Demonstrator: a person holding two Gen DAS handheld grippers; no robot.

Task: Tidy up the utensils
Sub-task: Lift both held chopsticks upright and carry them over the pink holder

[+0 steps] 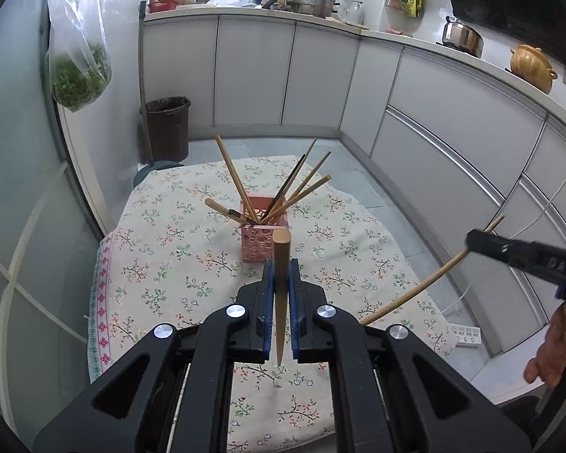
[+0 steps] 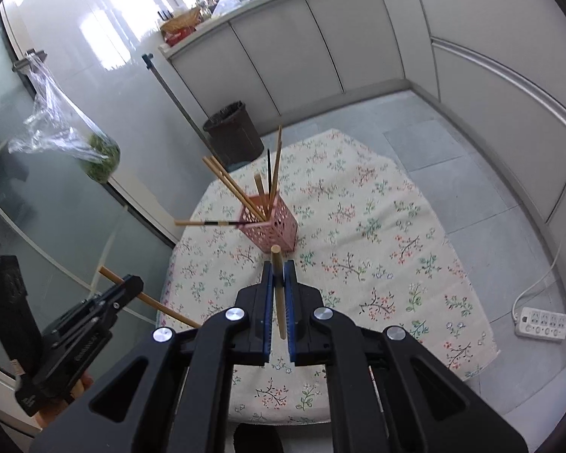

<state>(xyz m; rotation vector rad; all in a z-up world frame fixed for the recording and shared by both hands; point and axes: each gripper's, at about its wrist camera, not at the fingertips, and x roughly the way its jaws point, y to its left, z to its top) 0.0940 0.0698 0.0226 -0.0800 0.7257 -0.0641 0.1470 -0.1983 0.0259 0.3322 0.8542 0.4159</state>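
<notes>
You are holding one wooden chopstick in each gripper, both lifted above the tabletop (image 1: 162, 287), so the step in hand looks like carrying them to the pink holder (image 1: 258, 241).

Your left gripper (image 1: 281, 264) is clamped on a chopstick (image 1: 282, 290) whose blunt end is pointing toward 12 o'clock, straight at the holder standing near the middle of the flowered cloth. In the right wrist view the same gripper (image 2: 126, 285) is showing at 8 o'clock.

Your right gripper (image 2: 279, 268) is likewise clamped on its chopstick (image 2: 278, 294), with the holder (image 2: 271, 228) just beyond the blunt tip at 12 o'clock.

Several chopsticks (image 1: 298, 188) are already fanning out of the holder, one (image 2: 207, 222) leaning almost level toward 9 o'clock. Next you will probably need to tip each stick steeper and find a gap among them; those splayed sticks are what is standing in the way.

A brown bin (image 1: 168, 124) is sitting on the floor past the tabletop at 11 o'clock, a power strip (image 2: 541, 322) at 3 o'clock.
</notes>
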